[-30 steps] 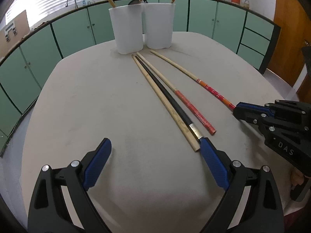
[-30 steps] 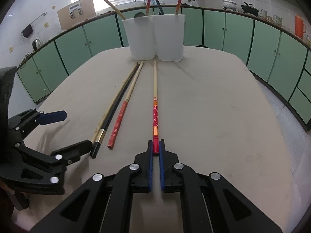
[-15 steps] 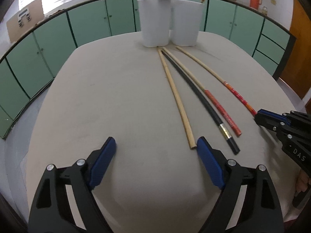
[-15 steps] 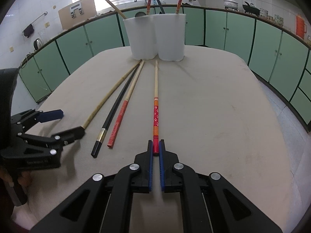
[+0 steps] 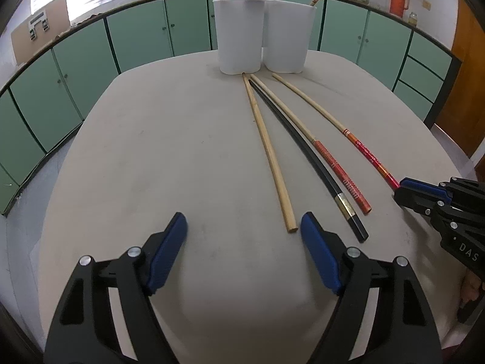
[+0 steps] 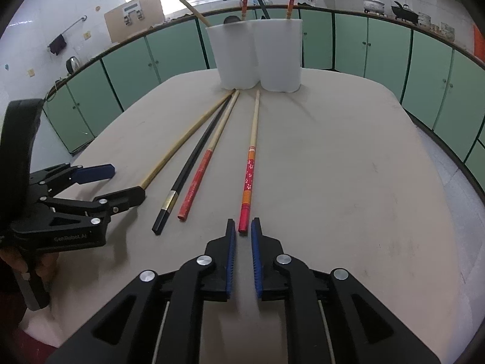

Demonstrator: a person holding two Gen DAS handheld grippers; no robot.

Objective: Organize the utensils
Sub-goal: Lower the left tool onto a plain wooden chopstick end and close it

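Left gripper (image 5: 242, 227) stands wide open, and you have swung it so the plain wooden chopstick (image 5: 269, 154) ends just short of its right pad. Right gripper (image 6: 241, 233) has let go: narrow gap now, flowered red chopstick (image 6: 248, 182) lying free on the table (image 6: 348, 166) (release, or regrip pending?). Four sticks remain flat; two white holders (image 5: 260, 35) wait at the far edge. Green cabinets (image 5: 136, 36) ring the kitchen.

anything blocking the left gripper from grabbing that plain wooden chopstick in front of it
Nothing visible does. The left gripper is wide open, and the plain wooden chopstick ends just ahead of its right finger, on bare table. The black chopstick lies beside it, apart at this end.
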